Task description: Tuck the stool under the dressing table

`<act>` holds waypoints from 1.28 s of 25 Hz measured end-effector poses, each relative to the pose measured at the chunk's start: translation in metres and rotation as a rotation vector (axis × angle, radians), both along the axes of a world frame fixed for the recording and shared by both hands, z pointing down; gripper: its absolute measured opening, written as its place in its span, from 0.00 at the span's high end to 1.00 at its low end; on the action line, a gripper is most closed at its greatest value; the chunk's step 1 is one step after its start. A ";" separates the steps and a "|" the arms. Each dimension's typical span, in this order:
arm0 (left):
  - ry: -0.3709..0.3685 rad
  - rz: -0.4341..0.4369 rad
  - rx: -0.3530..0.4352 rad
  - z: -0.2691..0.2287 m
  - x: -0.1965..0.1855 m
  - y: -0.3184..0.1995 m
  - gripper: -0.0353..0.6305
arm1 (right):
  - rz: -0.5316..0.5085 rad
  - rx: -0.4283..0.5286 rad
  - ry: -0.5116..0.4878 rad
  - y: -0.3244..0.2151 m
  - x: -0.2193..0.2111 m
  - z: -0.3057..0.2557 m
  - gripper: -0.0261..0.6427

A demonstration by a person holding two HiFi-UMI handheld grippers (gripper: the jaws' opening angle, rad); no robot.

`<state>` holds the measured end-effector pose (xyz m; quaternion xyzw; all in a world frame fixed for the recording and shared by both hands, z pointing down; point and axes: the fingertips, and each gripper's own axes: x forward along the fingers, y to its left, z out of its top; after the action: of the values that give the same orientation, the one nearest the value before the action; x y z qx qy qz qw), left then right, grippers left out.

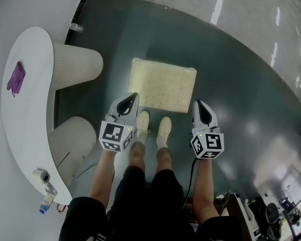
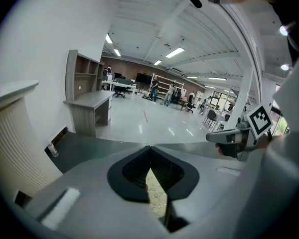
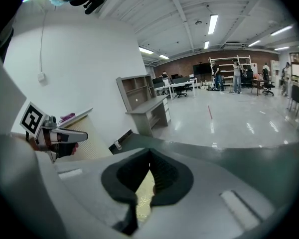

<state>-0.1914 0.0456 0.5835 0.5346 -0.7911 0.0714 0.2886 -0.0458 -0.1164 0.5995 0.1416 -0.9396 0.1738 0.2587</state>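
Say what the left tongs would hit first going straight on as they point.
Probably the stool: the shut left tongs aim forward and down at its near left corner, and its cream top shows just past their tips. Nothing seems to lie between, though depth is unclear.

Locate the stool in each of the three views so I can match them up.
Head view: stool at centre, on the dark mat.
Left gripper view: a cream sliver low at centre, below the left gripper's shut tongs.
Right gripper view: the same sliver, below the right gripper's shut tongs.
Shared landmark: the dressing table, at the left in every view.
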 end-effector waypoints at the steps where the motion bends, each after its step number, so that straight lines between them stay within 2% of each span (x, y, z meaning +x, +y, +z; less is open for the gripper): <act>1: 0.005 0.000 -0.002 0.009 -0.002 -0.001 0.94 | -0.003 0.001 0.007 -0.001 -0.002 0.009 0.96; 16: 0.061 0.004 -0.056 0.136 -0.034 -0.007 0.94 | -0.004 -0.053 0.090 -0.017 -0.013 0.139 0.96; 26: 0.093 0.018 -0.078 0.196 -0.036 -0.009 0.94 | 0.011 -0.079 0.098 -0.027 -0.016 0.195 0.96; 29: 0.105 -0.005 -0.092 0.208 -0.037 -0.006 0.94 | 0.035 -0.106 0.085 -0.030 -0.013 0.204 0.95; 30: 0.115 -0.020 -0.094 0.211 -0.039 -0.005 0.90 | 0.045 -0.116 0.081 -0.031 -0.012 0.206 0.95; 32: 0.147 -0.046 -0.081 0.216 -0.043 -0.004 0.76 | 0.063 -0.148 0.066 -0.034 -0.010 0.211 0.92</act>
<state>-0.2341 0.0419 0.7998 0.5079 -0.7764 0.0573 0.3688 -0.0560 -0.1504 0.8110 0.1574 -0.9103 0.2458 0.2936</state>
